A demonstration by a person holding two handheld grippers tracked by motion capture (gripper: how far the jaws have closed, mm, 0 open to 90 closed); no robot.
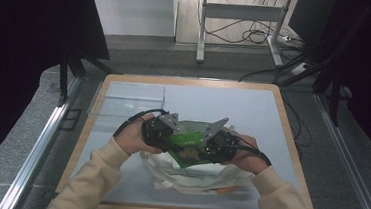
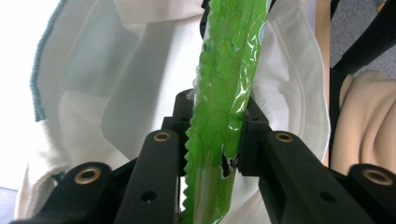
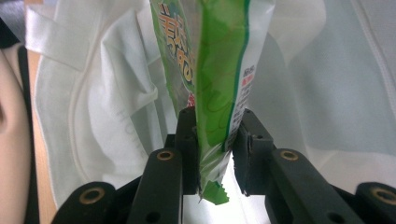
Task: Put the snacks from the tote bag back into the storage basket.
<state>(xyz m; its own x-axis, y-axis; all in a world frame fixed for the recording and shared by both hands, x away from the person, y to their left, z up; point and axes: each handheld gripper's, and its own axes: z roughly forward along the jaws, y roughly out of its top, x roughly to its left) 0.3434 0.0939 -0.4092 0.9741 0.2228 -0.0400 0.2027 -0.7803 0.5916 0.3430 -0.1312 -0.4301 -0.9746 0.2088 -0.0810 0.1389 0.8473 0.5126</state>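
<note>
A green snack packet (image 1: 186, 141) hangs between both grippers above a white cloth bag (image 1: 193, 176) that lies crumpled on the table. My left gripper (image 1: 164, 131) is shut on the packet's left end; in the left gripper view the green packet (image 2: 224, 79) runs up from the jaws, with the white bag (image 2: 116, 84) behind it. My right gripper (image 1: 217, 140) is shut on the right end; in the right gripper view the packet (image 3: 210, 70) shows yellow lettering, its serrated edge poking below the jaws, over the bag (image 3: 107, 107).
A clear plastic tray (image 1: 128, 99) stands at the table's back left. The table (image 1: 253, 110) has a pale blue-grey top with a wooden rim. Beyond the far edge lie floor cables and a metal frame (image 1: 240, 18).
</note>
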